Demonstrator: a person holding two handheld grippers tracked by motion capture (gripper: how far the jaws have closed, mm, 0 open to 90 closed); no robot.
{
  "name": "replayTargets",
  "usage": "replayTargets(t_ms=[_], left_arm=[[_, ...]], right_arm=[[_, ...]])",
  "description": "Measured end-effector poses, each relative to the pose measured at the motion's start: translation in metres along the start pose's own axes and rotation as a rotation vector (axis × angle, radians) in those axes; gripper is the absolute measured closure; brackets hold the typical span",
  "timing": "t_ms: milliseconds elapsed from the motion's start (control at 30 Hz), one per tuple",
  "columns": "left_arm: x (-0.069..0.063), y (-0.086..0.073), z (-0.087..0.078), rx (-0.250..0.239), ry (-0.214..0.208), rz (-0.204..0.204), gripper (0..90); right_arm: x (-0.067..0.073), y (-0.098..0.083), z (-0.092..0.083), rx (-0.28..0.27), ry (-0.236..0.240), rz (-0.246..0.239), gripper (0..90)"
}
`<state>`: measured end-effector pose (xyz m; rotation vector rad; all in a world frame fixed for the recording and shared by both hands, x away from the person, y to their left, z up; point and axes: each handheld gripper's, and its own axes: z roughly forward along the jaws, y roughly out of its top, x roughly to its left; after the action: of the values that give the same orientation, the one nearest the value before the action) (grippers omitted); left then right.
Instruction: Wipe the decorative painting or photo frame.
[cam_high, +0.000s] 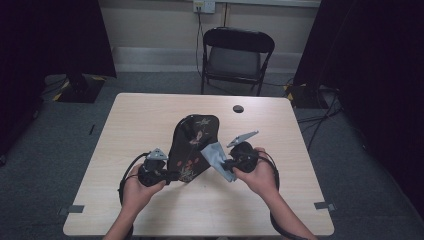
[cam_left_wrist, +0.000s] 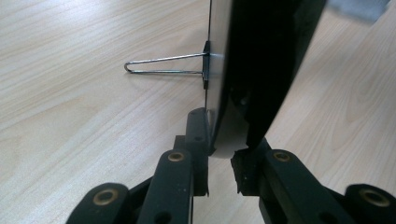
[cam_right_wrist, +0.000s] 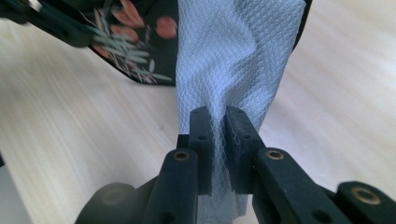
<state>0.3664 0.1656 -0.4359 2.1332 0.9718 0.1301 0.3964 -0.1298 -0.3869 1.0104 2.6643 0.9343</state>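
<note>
On the pale wooden table (cam_high: 150, 120), the left gripper (cam_high: 167, 176) clamps the stiff flowered board's (cam_high: 192, 145) bottom edge — the right gripper (cam_high: 225, 164) pinches a soft, light blue cloth (cam_high: 216, 156) against it.

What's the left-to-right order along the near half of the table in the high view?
Left gripper → black floral-print panel → pale blue cloth → right gripper.

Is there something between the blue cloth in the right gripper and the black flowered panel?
Nothing visible. The cloth, pinched in the right gripper, hangs right beside the panel, which the left gripper clamps at its lower edge.
</note>
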Motion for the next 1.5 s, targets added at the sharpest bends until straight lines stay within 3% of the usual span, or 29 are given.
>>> replayTargets(t_ms=[333, 500, 767, 1133, 1500], left_arm=[[-0.002, 0.001, 0.001, 0.004, -0.005, 0.003, 78.6], [-0.002, 0.002, 0.000, 0.010, -0.008, 0.019, 78.7], [-0.002, 0.002, 0.001, 0.004, -0.009, 0.019, 78.7], [0.000, 0.001, 0.000, -0.001, -0.004, -0.007, 78.6], [0.001, 0.001, -0.001, 0.011, -0.007, -0.003, 78.6]], right_arm=[[0.002, 0.048, -0.058, -0.122, -0.032, -0.045, 82.5], [0.003, 0.066, -0.068, -0.140, -0.046, -0.054, 82.4], [0.005, 0.063, -0.041, -0.098, -0.025, -0.052, 82.4], [0.004, 0.027, 0.005, -0.038, 0.034, 0.002, 82.4], [0.001, -0.008, 0.041, 0.041, 0.060, 0.034, 82.4]])
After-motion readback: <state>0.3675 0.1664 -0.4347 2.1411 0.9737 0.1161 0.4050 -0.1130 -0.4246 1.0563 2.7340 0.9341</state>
